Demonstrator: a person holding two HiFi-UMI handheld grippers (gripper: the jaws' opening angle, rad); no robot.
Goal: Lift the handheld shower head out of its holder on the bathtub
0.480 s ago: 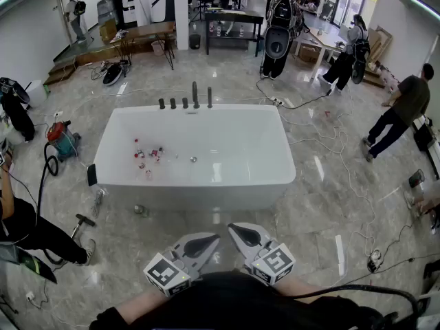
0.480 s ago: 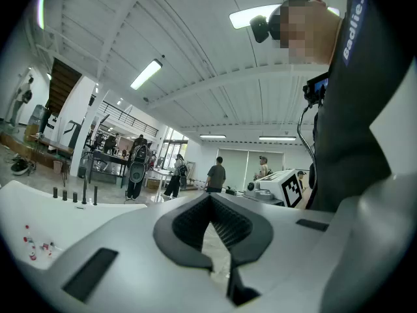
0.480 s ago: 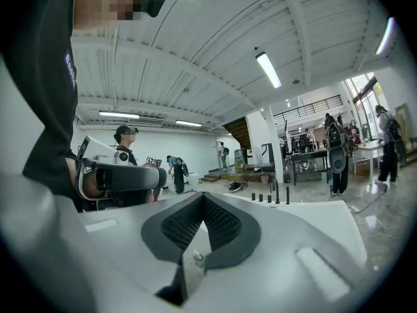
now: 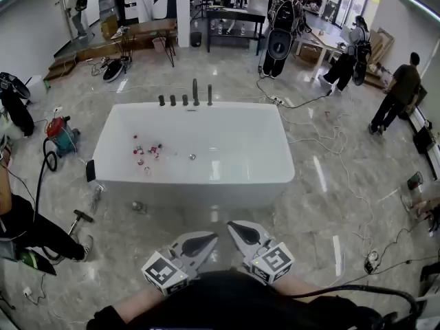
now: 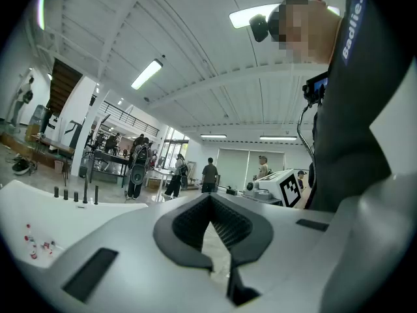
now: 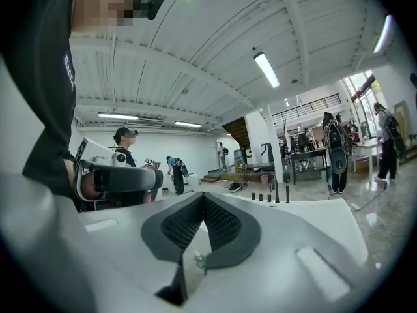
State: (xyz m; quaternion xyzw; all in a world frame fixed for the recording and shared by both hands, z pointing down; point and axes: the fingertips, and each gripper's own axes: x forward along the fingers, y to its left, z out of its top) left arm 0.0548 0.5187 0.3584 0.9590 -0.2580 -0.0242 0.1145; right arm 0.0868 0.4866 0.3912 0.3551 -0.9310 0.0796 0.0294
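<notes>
Hovering low in the head view, just above the wearer's dark clothing at the bottom edge, the two grippers sit side by side with their tips angled toward each other. The left gripper [image 4: 210, 239] has its jaws closed together with nothing between them, as its own view shows. The right gripper [image 4: 235, 228] is likewise closed and empty, its ribbed pads meeting at the tip. Both are well apart from the tub, with a stretch of glossy grey floor [image 4: 323, 205] between.

At the left edge, a person in black [image 4: 27, 229] sits on the floor near a dark hose. Loose cables [image 4: 357, 184] trail over the tiles to the right.

The white bathtub [image 4: 192, 188] fills the middle of the frame. Small red and white items [image 4: 146, 154] lie on its bottom toward the left, and a drain [image 4: 192, 157] shows near its centre. A row of dark fittings [image 4: 173, 102] stands on the far rim. The slim upright at the row's right end looks like the handheld shower head [image 4: 210, 96], seated upright in its holder, though it is too small to be sure.

A red and teal vacuum [image 4: 60, 135] stands left of the tub. Beyond it, people [image 4: 402, 91] stand at the right and a dark table [image 4: 230, 19] is at top centre.
</notes>
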